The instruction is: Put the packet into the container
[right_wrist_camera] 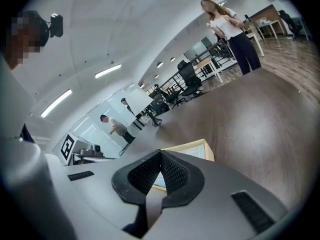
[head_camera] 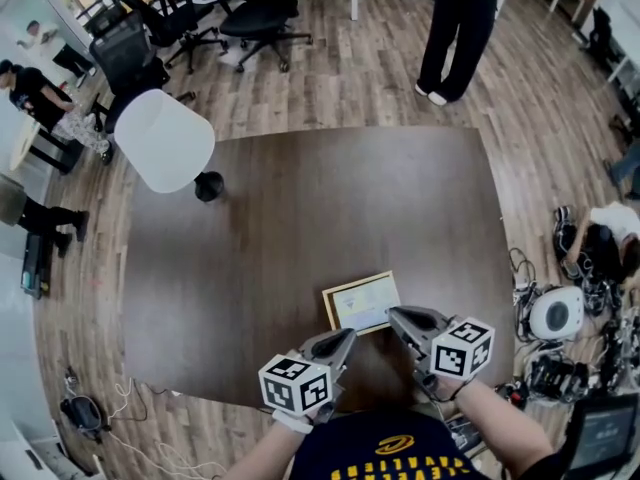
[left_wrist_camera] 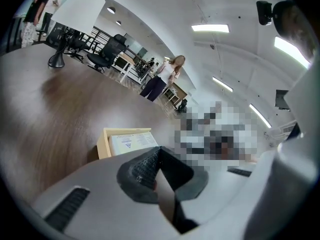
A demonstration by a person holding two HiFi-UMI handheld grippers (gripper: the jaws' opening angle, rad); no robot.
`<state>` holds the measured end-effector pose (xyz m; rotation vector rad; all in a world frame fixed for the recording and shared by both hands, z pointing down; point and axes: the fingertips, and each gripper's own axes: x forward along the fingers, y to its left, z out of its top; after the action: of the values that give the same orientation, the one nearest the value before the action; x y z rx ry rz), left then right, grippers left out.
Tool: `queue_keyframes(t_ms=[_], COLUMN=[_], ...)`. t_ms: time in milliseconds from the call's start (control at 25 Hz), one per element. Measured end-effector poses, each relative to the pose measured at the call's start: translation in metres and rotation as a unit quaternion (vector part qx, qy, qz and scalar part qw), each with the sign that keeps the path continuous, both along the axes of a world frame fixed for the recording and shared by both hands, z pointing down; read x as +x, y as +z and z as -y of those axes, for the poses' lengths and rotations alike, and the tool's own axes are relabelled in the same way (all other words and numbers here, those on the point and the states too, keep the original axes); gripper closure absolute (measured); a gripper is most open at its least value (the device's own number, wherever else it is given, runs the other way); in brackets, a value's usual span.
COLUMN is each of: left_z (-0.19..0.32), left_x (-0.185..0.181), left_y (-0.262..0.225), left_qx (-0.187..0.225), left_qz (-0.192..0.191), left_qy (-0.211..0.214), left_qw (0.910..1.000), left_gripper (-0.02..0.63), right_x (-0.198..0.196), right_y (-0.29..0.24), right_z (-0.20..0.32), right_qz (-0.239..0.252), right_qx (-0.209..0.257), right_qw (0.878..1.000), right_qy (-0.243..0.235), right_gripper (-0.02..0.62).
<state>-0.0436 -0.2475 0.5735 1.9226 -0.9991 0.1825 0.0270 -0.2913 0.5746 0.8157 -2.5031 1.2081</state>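
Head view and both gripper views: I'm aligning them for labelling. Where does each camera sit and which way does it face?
Head view: on the head, facing steeply down at table and container; left gripper, right gripper, forearms show.
Left gripper view: rides that gripper, looks along its shut jaws at the container.
Right gripper view: rides that gripper, jaws shut, facing the container.
Shared: the container, all three.

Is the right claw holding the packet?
No, the packet lies flat in the wooden container, and the right claw near it is shut on nothing.
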Motion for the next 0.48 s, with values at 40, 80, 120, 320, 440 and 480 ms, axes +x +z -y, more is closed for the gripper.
queue_keyframes(t_ms=[40,80,120,320,440,480], left_z=[-0.001,-0.003,-0.004,-0.010,-0.019,-0.022], left_x=[0.000,-0.001,-0.001,0.008,0.016,0.018], left_y=[-0.003,-0.006,-0.010,-0.031,-0.040,-0.041], left_qx=[0.003,0.006,0.011,0.039,0.049,0.051], left_qz=[0.000,0.000,-0.001,-0.002,-0.002,-0.003], left_qy=[-0.003,-0.006,-0.009,-0.015,-0.011,-0.010], left_qw=[1.0000,1.0000,0.9999,0.9991,0.9987,0.9986], left_gripper=[0.607,0.607,0.607,0.607,0.607,0.607], right_x=[-0.001,-0.002,-0.002,0.004,0.010,0.012], right_y=[-0.004,-0.009,-0.013,-0.038,-0.051,-0.056], right_z=[-0.003,-0.006,-0.008,-0.017,-0.022,-0.024], right_qz=[-0.004,-0.009,-0.014,-0.035,-0.039,-0.036], right_qx=[0.014,0.028,0.042,0.103,0.128,0.132], right_qw=[1.000,1.000,0.999,0.994,0.991,0.990], right_qy=[-0.004,-0.006,-0.007,0.003,0.026,0.034], right_gripper=[0.586,0.586,0.586,0.586,0.586,0.586])
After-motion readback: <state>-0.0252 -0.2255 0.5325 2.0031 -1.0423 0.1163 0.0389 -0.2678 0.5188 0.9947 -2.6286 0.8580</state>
